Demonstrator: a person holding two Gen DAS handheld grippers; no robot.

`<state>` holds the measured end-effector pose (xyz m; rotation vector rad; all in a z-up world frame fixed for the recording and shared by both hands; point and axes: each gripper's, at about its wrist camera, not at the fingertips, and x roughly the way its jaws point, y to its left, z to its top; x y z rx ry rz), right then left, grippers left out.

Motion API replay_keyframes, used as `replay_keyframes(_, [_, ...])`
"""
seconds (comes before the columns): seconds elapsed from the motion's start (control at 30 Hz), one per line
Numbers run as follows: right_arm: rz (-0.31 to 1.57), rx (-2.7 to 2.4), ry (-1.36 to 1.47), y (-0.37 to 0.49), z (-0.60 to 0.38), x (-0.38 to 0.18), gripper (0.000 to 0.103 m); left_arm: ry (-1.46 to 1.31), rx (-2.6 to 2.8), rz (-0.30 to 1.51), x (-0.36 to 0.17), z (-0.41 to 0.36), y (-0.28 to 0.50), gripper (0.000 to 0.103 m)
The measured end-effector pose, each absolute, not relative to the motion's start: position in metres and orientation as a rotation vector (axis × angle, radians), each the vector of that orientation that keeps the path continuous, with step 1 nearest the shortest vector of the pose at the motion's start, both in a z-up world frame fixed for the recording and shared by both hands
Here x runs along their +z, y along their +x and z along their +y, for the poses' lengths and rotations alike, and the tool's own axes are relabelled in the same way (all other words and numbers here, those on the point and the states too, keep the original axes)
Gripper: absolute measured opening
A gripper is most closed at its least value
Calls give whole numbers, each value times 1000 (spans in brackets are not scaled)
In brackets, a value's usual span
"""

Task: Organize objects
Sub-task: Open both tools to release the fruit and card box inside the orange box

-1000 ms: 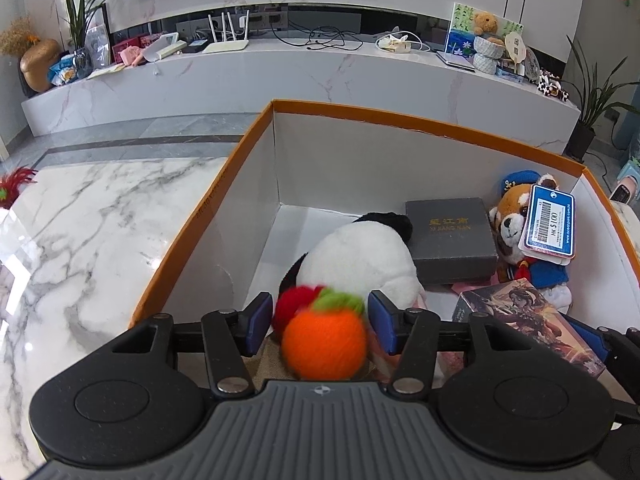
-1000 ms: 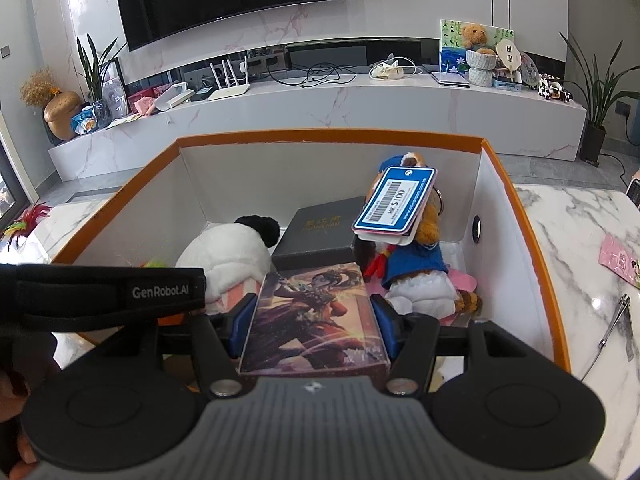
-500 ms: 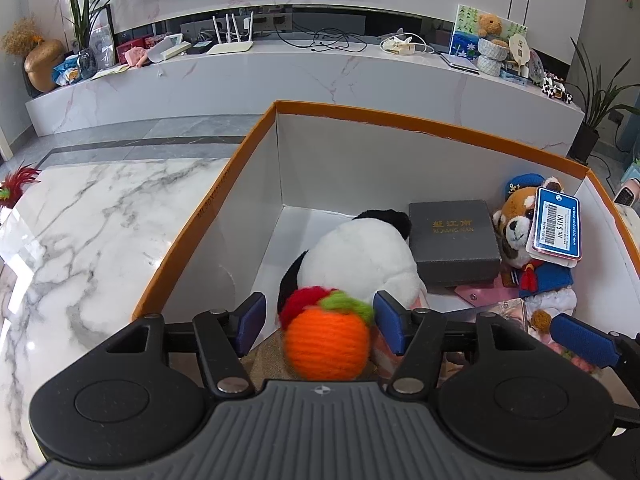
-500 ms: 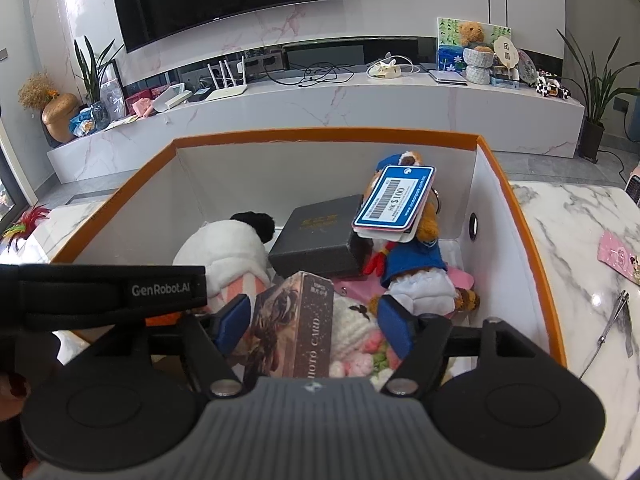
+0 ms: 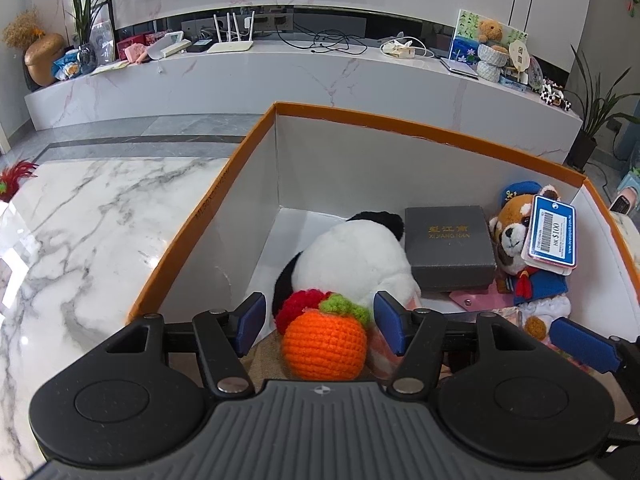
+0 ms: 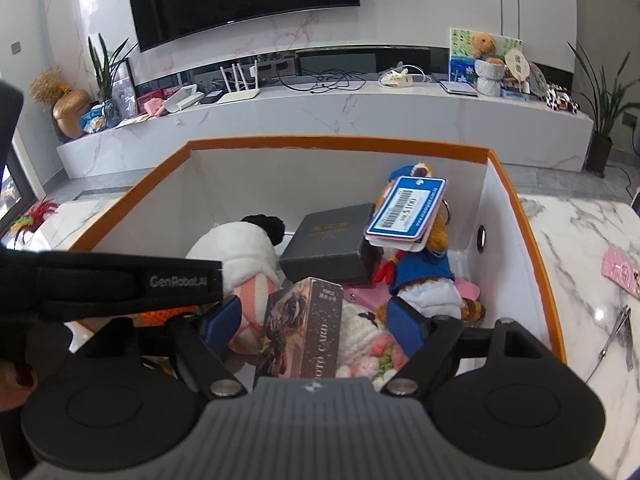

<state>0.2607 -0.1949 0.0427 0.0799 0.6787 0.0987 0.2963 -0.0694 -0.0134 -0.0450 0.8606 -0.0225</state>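
An orange crochet fruit (image 5: 324, 344) with a green top lies in the near corner of the orange-rimmed white box (image 5: 400, 120). My left gripper (image 5: 320, 322) is open around it, and both blue pads stand clear of it. The right gripper (image 6: 314, 326) has its jaws opening, with a dark photo card box (image 6: 304, 332) standing tilted on its edge between them, untouched by either pad. The card box leans on a white crochet piece with pink flowers (image 6: 368, 344). One blue right fingertip (image 5: 584, 344) shows in the left wrist view.
The box also holds a panda plush (image 5: 352, 256), a grey gift box (image 5: 448, 248), a red panda plush with a blue price tag (image 5: 520, 240) and a pink pouch (image 5: 476, 300). The box stands on a marble table (image 5: 80, 240); on the table to the right lie a pink item (image 6: 620, 272) and metal tweezers (image 6: 616, 332).
The left jaws widened off the orange fruit, which stayed put. The right jaws spread and let go of the card box, which tipped from flat onto its edge and sank into the box.
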Motion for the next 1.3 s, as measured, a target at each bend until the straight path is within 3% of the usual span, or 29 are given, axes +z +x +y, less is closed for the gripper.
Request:
replay_keyframes(0.17, [670,101,75,258,-195,45,88,-66,-39,852,-11,-70,296,70])
replay_keyframes(1.3, [564,125,24,205,-184,88,96,-55,-32,688,43,-65,242,70])
